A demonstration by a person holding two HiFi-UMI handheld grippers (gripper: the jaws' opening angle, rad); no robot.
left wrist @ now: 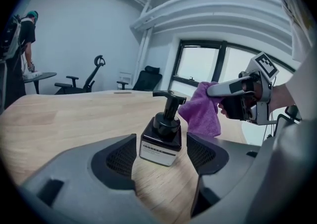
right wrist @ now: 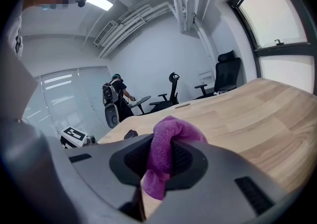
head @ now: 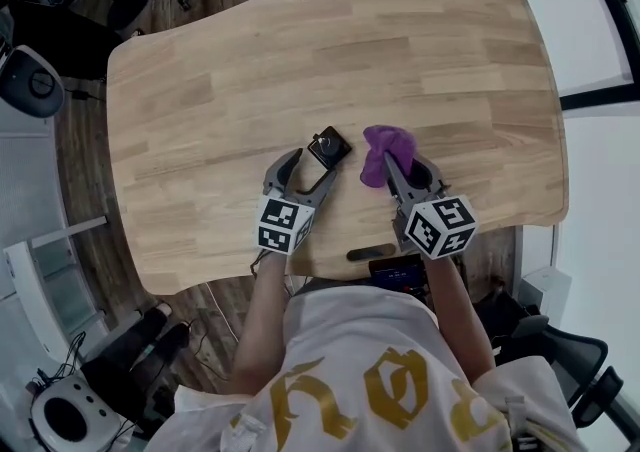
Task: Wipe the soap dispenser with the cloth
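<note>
Head view looks steeply down on a pale wooden worktop, where a dark soap dispenser stands upright in the lower middle of the frame, not far from the near edge. Around its base the left tongs are released, with 1 jaw on either side. Left gripper view shows a gap between each ribbed pad and the bottle, so neither pad touches it. The bottle is square and dark, with a white label low on its front and a black pump head whose spout points toward the left of that frame.

To the right, the right tongs are clenched on a purple cloth. Right gripper view shows the cloth pinched between the 2 pads, with a fold bulging above them and a tail hanging below. In the head view the cloth is just beside the dispenser on its right; whether they touch cannot be told. Each gripper carries a marker cube at its rear, toward the bottom of the frame.

Left gripper view also takes in black office chairs beyond the worktop, dark-framed windows at centre right, and a person standing at a small table at the upper left
</note>
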